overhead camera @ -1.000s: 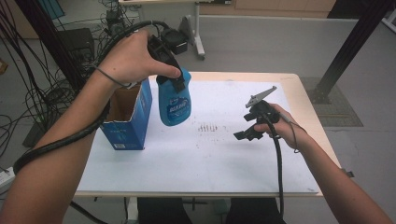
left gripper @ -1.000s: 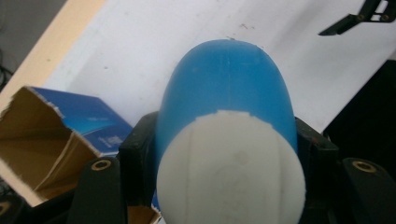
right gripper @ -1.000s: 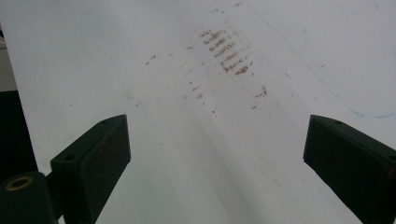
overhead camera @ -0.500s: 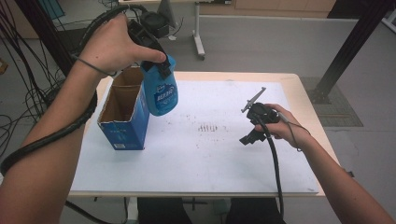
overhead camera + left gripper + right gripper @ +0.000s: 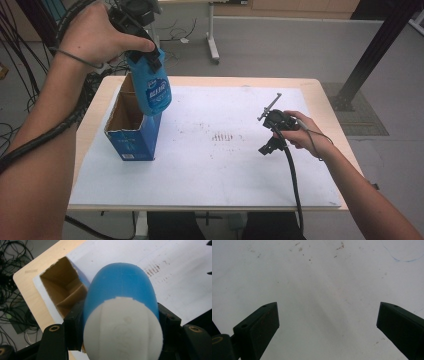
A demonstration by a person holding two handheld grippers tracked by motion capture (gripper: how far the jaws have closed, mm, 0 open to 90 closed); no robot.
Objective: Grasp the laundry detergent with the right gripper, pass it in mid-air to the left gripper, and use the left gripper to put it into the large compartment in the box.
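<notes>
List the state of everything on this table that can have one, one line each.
Bottle: held in the air, tilted, above the box opening, cap end in the jaws.
Box: upright on the table, top open, flaps up; what is inside cannot be told.
Left gripper: shut on the bottle.
Right gripper: open, nothing between its jaws, low over the white sheet.

High view over table, claw views close, left sharing open box, right facing paper
</notes>
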